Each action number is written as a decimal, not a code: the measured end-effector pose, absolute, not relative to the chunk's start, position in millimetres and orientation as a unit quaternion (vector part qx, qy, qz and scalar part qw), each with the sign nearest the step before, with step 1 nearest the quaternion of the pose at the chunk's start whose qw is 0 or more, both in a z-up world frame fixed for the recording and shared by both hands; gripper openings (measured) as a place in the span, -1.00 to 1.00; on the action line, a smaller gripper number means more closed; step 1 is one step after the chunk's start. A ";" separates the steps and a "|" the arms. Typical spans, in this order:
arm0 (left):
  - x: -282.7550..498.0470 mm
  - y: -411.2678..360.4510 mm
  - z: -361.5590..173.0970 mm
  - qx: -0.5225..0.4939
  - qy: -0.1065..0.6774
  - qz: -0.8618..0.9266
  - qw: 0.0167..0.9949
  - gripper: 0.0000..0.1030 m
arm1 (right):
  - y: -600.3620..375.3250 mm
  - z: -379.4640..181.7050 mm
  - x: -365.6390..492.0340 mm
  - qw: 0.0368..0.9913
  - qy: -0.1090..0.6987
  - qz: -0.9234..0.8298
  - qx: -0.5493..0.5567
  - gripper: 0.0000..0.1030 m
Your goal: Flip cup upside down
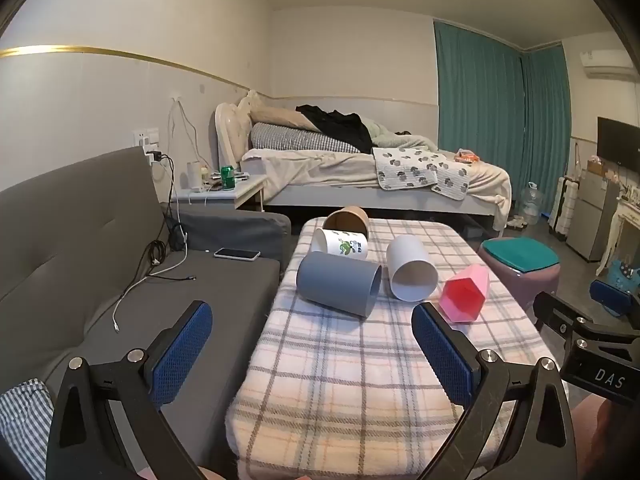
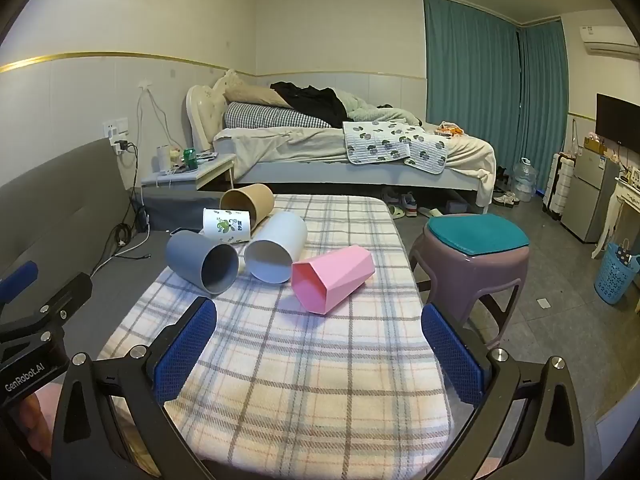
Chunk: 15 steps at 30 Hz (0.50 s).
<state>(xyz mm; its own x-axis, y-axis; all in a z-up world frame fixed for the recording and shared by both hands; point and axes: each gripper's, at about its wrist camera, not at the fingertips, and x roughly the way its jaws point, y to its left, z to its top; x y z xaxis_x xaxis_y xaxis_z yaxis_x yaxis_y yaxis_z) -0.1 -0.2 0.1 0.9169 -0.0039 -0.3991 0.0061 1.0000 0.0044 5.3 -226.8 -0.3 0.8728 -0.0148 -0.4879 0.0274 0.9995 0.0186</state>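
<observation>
Several cups lie on their sides on a plaid-covered table (image 1: 360, 380) (image 2: 312, 380): a grey cup (image 1: 338, 289) (image 2: 200, 262), a white cup (image 1: 410, 268) (image 2: 276, 246), a pink hexagonal cup (image 1: 466, 293) (image 2: 332, 280), a printed white cup (image 1: 342, 245) (image 2: 226, 226) and a brown paper cup (image 1: 347, 218) (image 2: 248, 200). My left gripper (image 1: 312, 338) is open and empty, short of the grey cup. My right gripper (image 2: 319, 334) is open and empty, just short of the pink cup. The right gripper also shows at the right edge of the left wrist view (image 1: 592, 320).
A grey sofa (image 1: 100, 240) with a phone (image 1: 237, 254) and cables lies left of the table. A purple stool (image 2: 472, 256) with a teal cushion stands to the right. A bed (image 2: 340, 148), nightstand and green curtains are behind. A blue basket (image 2: 616, 272) is far right.
</observation>
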 end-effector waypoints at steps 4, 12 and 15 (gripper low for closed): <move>2.1 0.8 -1.6 0.002 0.209 -0.004 0.978 1.00 | -227.0 0.0 5.4 0.968 0.252 -0.010 0.014 1.00; 2.2 -0.2 -3.8 -0.001 0.210 -0.002 0.978 1.00 | -226.9 -0.1 5.5 0.967 0.253 -0.011 0.013 1.00; 3.4 0.5 -4.3 -0.001 0.212 -0.003 0.977 1.00 | -226.8 -0.4 5.6 0.967 0.253 -0.011 0.013 1.00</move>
